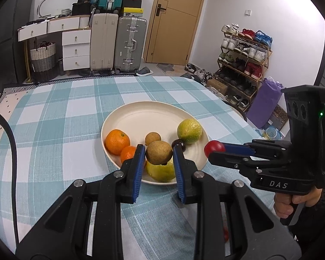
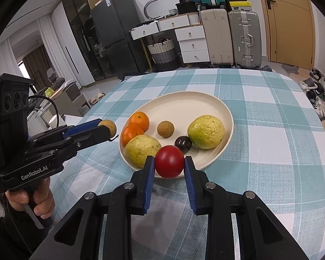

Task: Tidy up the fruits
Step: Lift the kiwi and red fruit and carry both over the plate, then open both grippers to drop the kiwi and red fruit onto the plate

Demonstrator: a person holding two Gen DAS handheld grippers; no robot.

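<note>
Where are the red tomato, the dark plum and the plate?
red tomato (image 2: 169, 161), right wrist view, centre of its skin
dark plum (image 2: 183, 144), right wrist view, its top
plate (image 2: 184, 101), right wrist view, bare far floor

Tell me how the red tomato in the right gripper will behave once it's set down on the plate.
The red tomato looks round and glossy, so it will probably roll on the plate and may slip between the right gripper pads. Its skin looks thin, so a hard squeeze could bruise it. It nearly fills the jaws, so likely light.

- tablecloth (image 2: 270, 130): woven checked cloth, matt
- plate (image 2: 184, 106): smooth, cream, faint sheen
- tomato (image 2: 169, 161): glossy smooth skin
- brown fruit (image 1: 158, 152): rough, dull skin
- gripper pads (image 1: 138, 169): ribbed blue
</note>
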